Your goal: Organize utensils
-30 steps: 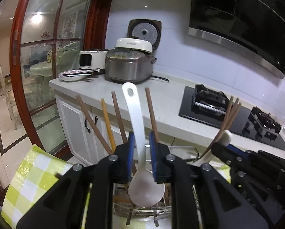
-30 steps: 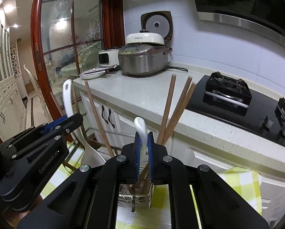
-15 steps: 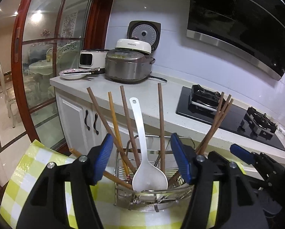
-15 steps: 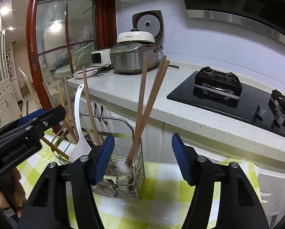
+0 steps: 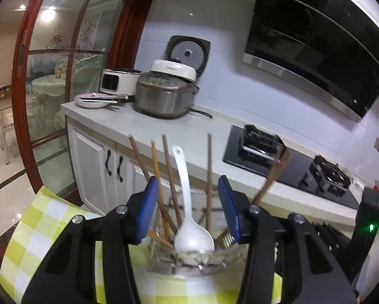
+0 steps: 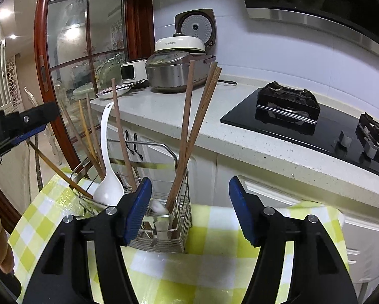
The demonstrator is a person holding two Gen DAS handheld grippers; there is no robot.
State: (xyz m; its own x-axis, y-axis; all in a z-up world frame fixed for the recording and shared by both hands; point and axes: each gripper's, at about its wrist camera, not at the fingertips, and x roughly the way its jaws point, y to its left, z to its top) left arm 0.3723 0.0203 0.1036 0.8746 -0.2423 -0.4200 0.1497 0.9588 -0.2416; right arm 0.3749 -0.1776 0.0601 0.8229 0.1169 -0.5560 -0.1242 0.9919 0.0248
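Both my grippers hang open over the wire utensil rack (image 6: pixel 181 217), neither holding anything

My left gripper (image 5: pixel 186 210) has its blue pads apart and its jaws are closing a little, with the white rice spoon (image 5: pixel 193 235) showing in the gap, bowl down in the rack, and nothing pressing on it. My right gripper (image 6: pixel 189 210) stands wide with only the rack's near corner and the green checked cloth (image 6: pixel 209 261) between its pads. The rack sits on that cloth in front of the white counter (image 6: pixel 214 116); brown chopsticks (image 6: pixel 189 126) lean upright in its right compartment with a small white spoon (image 6: pixel 159 209) low beside them, and more chopsticks stand with the rice spoon on the left side
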